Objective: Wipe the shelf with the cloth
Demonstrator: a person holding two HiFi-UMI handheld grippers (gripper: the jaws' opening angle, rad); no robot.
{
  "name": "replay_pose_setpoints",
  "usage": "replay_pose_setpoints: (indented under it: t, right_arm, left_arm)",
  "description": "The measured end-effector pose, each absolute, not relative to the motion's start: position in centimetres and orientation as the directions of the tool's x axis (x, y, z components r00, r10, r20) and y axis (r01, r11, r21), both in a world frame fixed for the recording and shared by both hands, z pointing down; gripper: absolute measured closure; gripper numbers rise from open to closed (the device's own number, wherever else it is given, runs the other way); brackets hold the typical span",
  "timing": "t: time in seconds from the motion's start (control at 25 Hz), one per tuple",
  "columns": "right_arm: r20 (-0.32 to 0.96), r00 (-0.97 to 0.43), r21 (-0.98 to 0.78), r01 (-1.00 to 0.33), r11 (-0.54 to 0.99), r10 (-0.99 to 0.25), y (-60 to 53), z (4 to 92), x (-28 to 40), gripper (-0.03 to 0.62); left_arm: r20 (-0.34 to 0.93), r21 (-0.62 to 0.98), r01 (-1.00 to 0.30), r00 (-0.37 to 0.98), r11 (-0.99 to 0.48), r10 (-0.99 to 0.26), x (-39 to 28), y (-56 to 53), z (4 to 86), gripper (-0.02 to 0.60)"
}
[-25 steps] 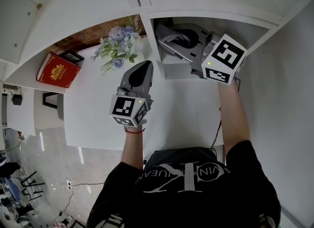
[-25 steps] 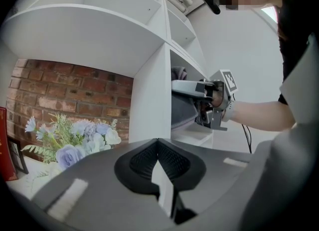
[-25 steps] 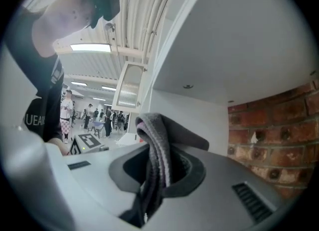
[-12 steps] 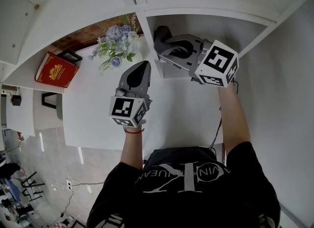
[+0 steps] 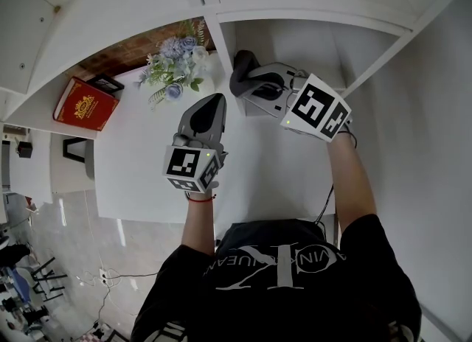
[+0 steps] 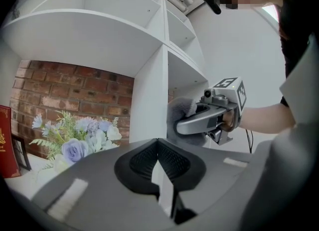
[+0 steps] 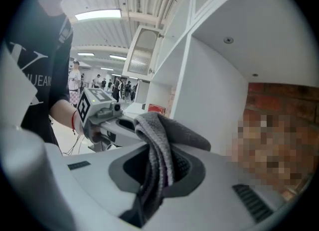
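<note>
Jaws first, in the right gripper view: the right gripper (image 7: pixel 159 168) is clamped on the grey cloth (image 7: pixel 164 130). The cloth is bunched between the pads and flops over the top. Behind it there's the white shelf (image 7: pixel 199 90), and the left gripper (image 7: pixel 130 124) sits off to the left.

In the left gripper view that gripper's jaws are closed with nothing in them, pads meeting at the tips. Past them the cloth sits in the right-hand compartment, just beside the upright divider (image 6: pixel 149 95). Can't tell if it's actually touching the panel. Pale blue flowers (image 6: pixel 79 140) stand on the left in front of a brick wall (image 6: pixel 60 90).

In the head view the left gripper hangs over the white bench (image 5: pixel 147 163), pointed at the shelf. The right one reaches into the compartment, cloth at the divider. A red book (image 5: pixel 86 103) lies further left, past the flowers.
</note>
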State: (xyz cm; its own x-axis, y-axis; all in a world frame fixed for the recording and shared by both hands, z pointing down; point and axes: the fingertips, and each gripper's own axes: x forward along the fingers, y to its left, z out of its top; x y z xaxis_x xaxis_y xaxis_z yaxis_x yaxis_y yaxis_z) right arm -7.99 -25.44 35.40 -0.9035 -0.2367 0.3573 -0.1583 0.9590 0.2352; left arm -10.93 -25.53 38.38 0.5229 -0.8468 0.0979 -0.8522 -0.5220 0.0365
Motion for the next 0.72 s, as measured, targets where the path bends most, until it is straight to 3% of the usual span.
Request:
replay_pose_setpoints:
  t: [0.12, 0.36, 0.72]
  right_arm:
    - [0.322, -0.897, 0.247, -0.228, 0.942, -0.302, -25.7, 34.9, -7.4, 0.545]
    - [0.205, -0.8, 0.255, -0.513, 0.82, -0.564, -27.5, 33.2, -3.8, 0.545]
    - [0.155, -0.645, 0.215, -0.717, 0.662, -0.749, -28.7, 31.9, 2.5, 0.545]
  left_arm:
    - [0.071, 0.026, -0.831, 0.556, -0.556, -0.828, -10.0, -25.0, 37.7, 0.571]
    - [0.01, 0.036, -0.773, 0.634, -0.633, -0.774, -6.5, -24.5, 36.0, 0.571]
    - [-0.002, 0.041, -0.693, 0.721, -0.72, -0.693, -0.2, -25.2, 35.2, 0.569]
